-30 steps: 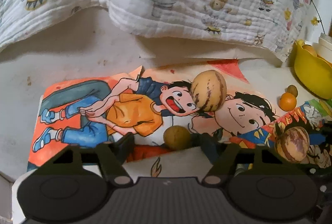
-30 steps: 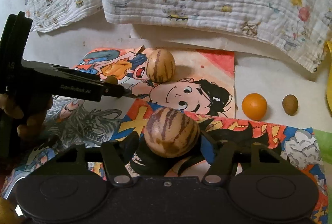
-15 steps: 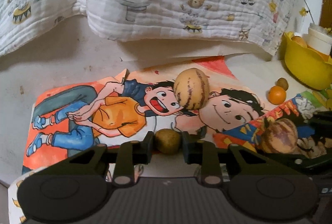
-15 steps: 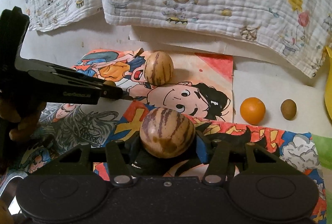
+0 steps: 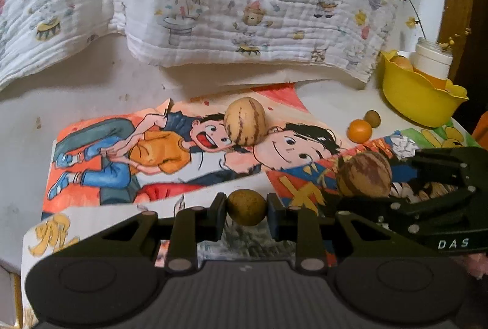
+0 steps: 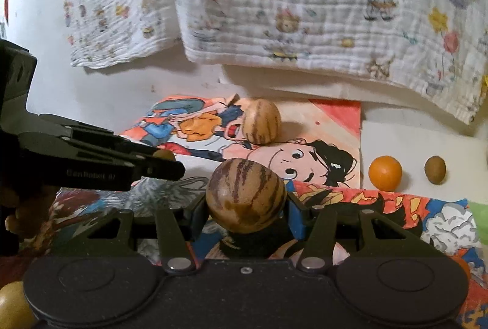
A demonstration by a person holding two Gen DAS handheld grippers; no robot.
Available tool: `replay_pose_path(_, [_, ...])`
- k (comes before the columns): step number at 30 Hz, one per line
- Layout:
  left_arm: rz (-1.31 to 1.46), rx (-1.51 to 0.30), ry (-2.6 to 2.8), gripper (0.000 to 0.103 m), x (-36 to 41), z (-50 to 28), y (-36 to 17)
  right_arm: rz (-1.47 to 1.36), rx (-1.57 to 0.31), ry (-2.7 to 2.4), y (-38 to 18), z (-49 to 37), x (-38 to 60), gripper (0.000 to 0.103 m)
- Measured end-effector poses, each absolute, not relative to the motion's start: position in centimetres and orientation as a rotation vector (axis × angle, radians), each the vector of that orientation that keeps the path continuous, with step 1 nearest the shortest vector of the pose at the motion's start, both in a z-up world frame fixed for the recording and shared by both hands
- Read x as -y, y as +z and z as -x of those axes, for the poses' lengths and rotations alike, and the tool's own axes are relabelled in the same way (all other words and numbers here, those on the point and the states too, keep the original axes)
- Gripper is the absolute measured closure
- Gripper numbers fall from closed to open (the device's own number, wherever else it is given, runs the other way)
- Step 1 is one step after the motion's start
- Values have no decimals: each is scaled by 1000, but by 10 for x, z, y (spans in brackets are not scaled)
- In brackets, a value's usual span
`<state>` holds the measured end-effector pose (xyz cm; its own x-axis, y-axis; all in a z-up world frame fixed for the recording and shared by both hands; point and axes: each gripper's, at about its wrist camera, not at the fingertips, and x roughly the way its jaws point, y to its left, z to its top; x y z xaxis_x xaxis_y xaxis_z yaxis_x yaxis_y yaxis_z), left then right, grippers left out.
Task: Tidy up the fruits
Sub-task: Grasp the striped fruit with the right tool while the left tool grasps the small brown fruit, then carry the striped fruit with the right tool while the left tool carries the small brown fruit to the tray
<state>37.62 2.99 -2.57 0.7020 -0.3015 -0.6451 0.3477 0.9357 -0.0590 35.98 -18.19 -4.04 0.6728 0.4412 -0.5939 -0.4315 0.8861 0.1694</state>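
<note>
My left gripper (image 5: 246, 212) is shut on a small round brown fruit (image 5: 246, 207), held just above the cartoon posters (image 5: 122, 152). In the right wrist view that gripper (image 6: 166, 166) reaches in from the left with the brown fruit (image 6: 163, 154) at its tip. My right gripper (image 6: 246, 208) is shut on a striped tan fruit (image 6: 245, 194), its pads pressing both sides. The same striped fruit (image 5: 364, 175) shows at the right of the left wrist view. A second striped fruit (image 5: 245, 121) lies on the posters further back.
A yellow bowl (image 5: 418, 97) holding fruit stands at the far right, with a white jar (image 5: 433, 59) behind it. An orange (image 6: 385, 173) and another small brown fruit (image 6: 435, 169) lie on the white surface. A printed blanket (image 5: 244, 8) hangs across the back.
My left gripper's jaws closed on the small brown fruit and it moved right, slightly up. My right gripper's jaws tightened onto the striped fruit.
</note>
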Motion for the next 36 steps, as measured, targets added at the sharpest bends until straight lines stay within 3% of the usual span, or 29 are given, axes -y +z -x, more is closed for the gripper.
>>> replay_pose_path(36, [-72,-724,-437,72,-34,-254,-23,35,-663,653,-26,-255,170,48])
